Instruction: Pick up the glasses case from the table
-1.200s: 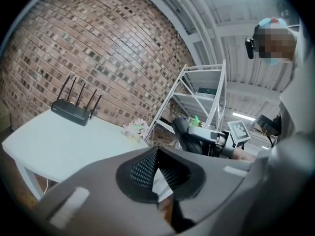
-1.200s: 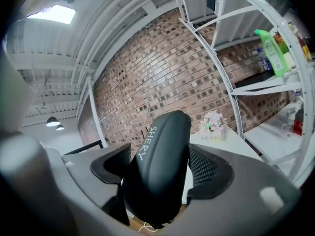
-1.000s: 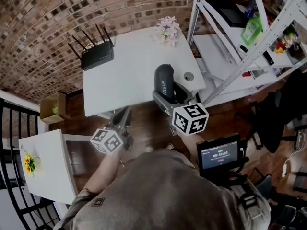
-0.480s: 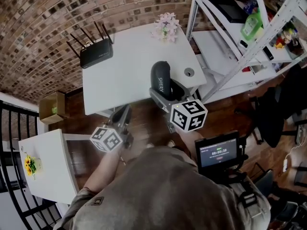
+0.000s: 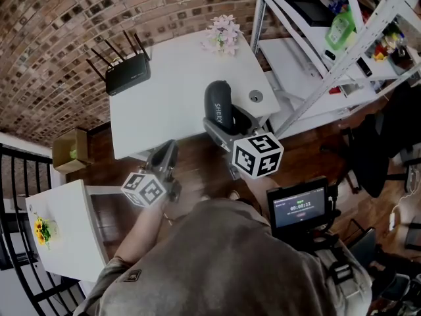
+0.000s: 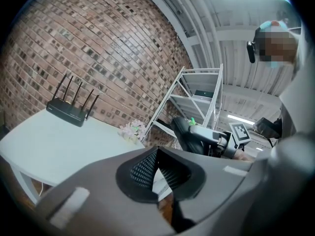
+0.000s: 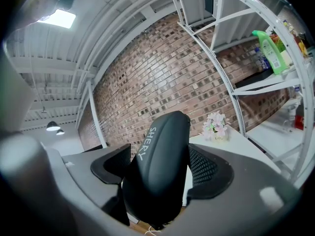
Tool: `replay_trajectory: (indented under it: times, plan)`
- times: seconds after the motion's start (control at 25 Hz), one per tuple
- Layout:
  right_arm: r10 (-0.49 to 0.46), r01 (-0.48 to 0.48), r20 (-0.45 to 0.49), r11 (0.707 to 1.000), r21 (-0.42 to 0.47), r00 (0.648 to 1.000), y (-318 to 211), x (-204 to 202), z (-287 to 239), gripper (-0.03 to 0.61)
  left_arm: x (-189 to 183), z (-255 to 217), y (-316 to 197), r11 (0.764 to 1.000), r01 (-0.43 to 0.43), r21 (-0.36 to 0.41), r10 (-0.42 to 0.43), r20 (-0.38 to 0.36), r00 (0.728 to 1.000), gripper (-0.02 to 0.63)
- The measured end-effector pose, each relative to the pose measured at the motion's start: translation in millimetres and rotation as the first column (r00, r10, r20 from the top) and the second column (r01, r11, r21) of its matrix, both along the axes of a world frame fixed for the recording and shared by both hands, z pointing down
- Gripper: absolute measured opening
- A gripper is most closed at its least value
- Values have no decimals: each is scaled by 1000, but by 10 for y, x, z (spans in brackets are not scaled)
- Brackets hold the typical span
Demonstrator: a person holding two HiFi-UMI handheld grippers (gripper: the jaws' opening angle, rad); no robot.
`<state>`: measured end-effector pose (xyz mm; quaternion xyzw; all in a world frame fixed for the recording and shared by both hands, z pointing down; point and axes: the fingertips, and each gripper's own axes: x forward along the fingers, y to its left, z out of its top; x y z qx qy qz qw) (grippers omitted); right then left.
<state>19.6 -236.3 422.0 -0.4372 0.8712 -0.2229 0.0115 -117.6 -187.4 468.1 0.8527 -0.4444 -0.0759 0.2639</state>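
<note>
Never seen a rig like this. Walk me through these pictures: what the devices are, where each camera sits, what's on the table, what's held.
A person holds a two-jaw gripper in each hand; the patterned cubes are part of them. The head view comes from a camera on the person's head, looking down. The other two come from cameras riding on each gripper, looking along its jaws. On the white table stand a black router and a small bunch of flowers. The right gripper is closed on a dark glasses case, holding it by the table's near edge. The left gripper is shut with nothing in it, over the floor.
</note>
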Motion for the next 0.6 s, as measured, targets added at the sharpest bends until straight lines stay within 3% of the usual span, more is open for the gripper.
replay_trajectory:
  times: [0.6]
  plan:
    - [-11,11,-7,1000,-1,1000,20,-24,-1,374,-70,-21,62,1000,20,3,-20,3,1000,0]
